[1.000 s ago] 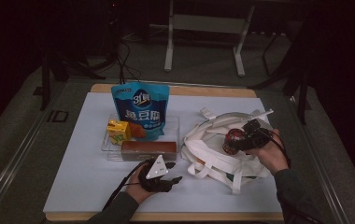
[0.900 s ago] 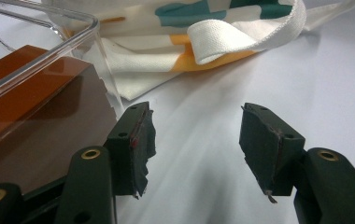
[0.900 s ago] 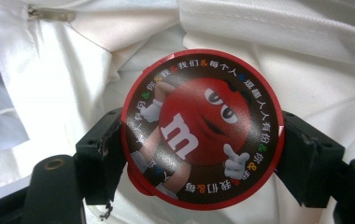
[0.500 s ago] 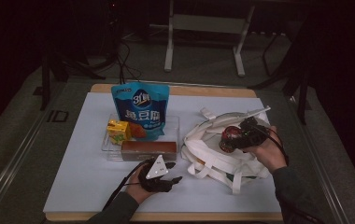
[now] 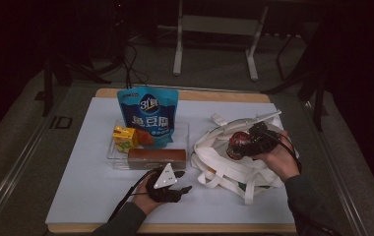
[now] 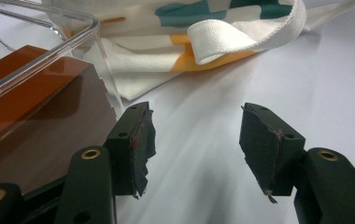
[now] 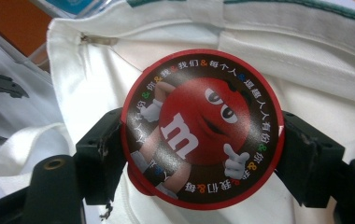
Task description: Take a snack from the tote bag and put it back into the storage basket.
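- A round red candy tub [image 7: 202, 128], its lid printed with a red cartoon figure and a white letter m, is seen at the centre of the right gripper view, clamped by its sides between the two black jaws of the right gripper [image 7: 202, 149].
- In the high view the same tub [image 5: 236, 144] is found right of centre, held just above the white canvas tote bag [image 5: 234, 169] with its loose white straps; the right gripper [image 5: 246, 143] is carried by a hand entering from the lower right.
- White bag cloth [image 7: 306, 60] is seen directly behind the tub in the right gripper view, with a strap at the lower left.
- The left gripper [image 5: 177, 184] is seen at the lower middle of the high view, resting low on the white table sheet [image 5: 77, 196], a grey three-cornered plate on top.
- In the left gripper view its jaws are seen spread apart with nothing between them; bare white sheet lies in the gap.
- A clear plastic tray [image 6: 80, 44] is seen at the upper left of that view, with a brown rectangular box [image 6: 40, 126] touching its wall.
- In the high view a blue snack pouch [image 5: 146, 115] stands upright at the back of the tray [image 5: 185, 132], a small yellow carton [image 5: 124, 138] beside it.
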